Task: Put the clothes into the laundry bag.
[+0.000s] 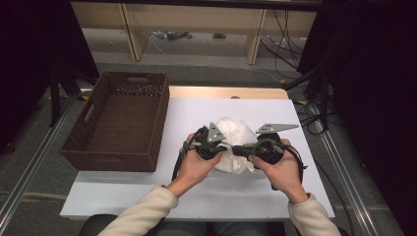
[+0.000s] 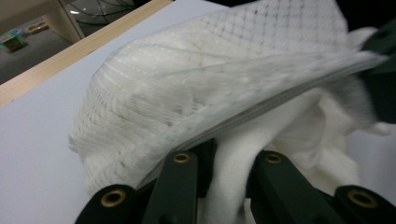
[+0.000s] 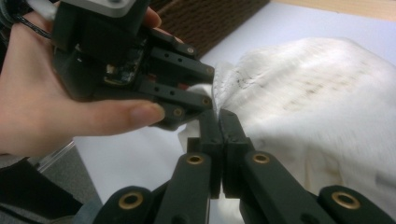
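**White bench, white cloth pinched from both sides**

White bench (image 1: 147, 191) fills the middle of the high view, with dark floor and a wooden frame behind it at the top. At the centre of that frame lies a bunched white cloth (image 1: 235, 135), a mesh-textured fabric heaped into a mound, its lower edge lifted between two hand-held tools.

From the left of the mound the left gripper (image 1: 216, 147) bites the cloth: in the left gripper view a thick fold of the cloth (image 2: 233, 158) runs down between the two black jaws, which are clamped on it, while the rest of the fabric billows above and fills the upper right of that frame. From the right the right gripper (image 1: 248, 150) meets the same edge; in the right gripper view its jaws stand pressed together at centre frame with a thin rim of the cloth (image 3: 299, 93) caught at their tips (image 3: 218, 114). The left gripper (image 3: 205, 93) shows there too, at upper left, its jaws touching the same corner of fabric, just beside the right pair.

Each tool is held in a hand (image 1: 194, 167), cream sleeves entering from the bottom edge. Well apart, at the left of the high view, a brown wicker basket (image 1: 81, 142) sits half on the bench.
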